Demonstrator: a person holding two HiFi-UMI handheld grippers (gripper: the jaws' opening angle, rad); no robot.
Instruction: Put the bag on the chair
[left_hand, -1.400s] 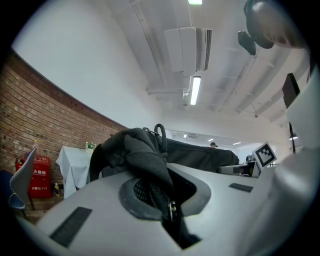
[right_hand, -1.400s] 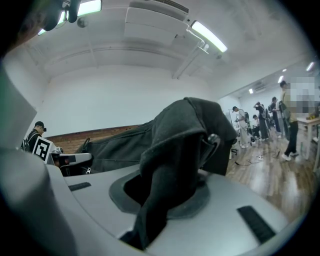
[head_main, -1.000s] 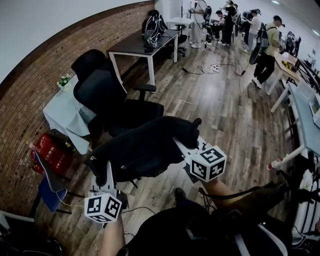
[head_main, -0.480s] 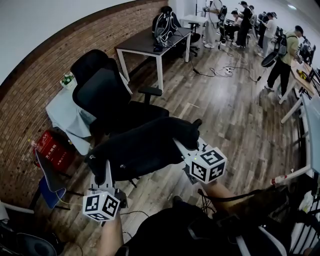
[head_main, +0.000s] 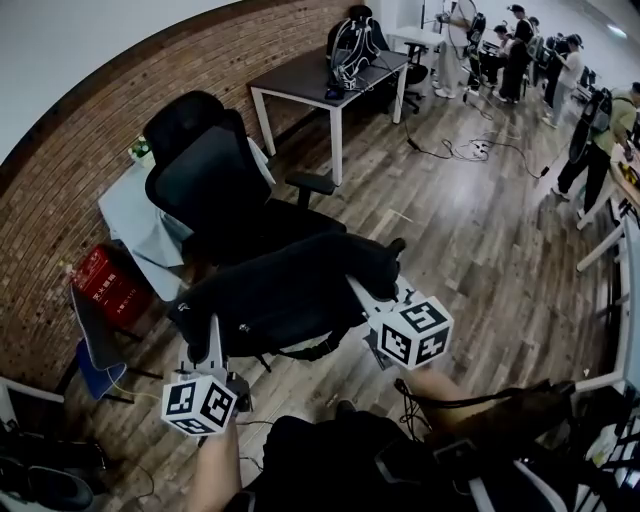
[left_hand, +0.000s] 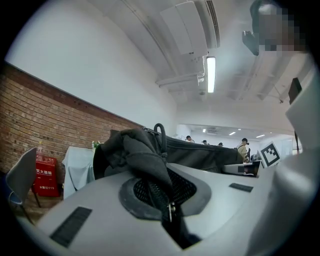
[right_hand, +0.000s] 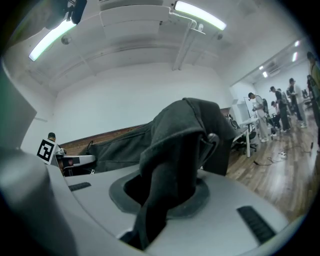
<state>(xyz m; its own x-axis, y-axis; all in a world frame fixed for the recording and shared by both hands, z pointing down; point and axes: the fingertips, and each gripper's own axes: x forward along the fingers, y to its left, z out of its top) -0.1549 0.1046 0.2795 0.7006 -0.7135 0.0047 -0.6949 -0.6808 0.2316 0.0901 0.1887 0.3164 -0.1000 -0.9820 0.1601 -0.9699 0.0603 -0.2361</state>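
Note:
A black bag (head_main: 285, 295) hangs stretched between my two grippers, in front of a black office chair (head_main: 215, 195). The left gripper (head_main: 215, 335) is shut on the bag's left end; in the left gripper view black fabric and a zipper (left_hand: 150, 172) are pinched between its jaws. On the bag's right end the right gripper (head_main: 362, 292) is shut, with a thick fold of dark cloth (right_hand: 170, 165) clamped in its jaws. The bag is held in the air just short of the chair's seat (head_main: 290, 235), hiding the seat's near edge.
A brick wall (head_main: 60, 200) runs along the left. Beside the chair stand a small table with a pale cloth (head_main: 135, 215) and a red extinguisher box (head_main: 105, 290). A dark desk (head_main: 320, 80) with a backpack stands behind. People (head_main: 590, 130) stand at the far right on the wooden floor.
The head view has swung slightly, so the chair and desk sit further right and nearer. Both grippers keep the bag at the same height with no change in grip.

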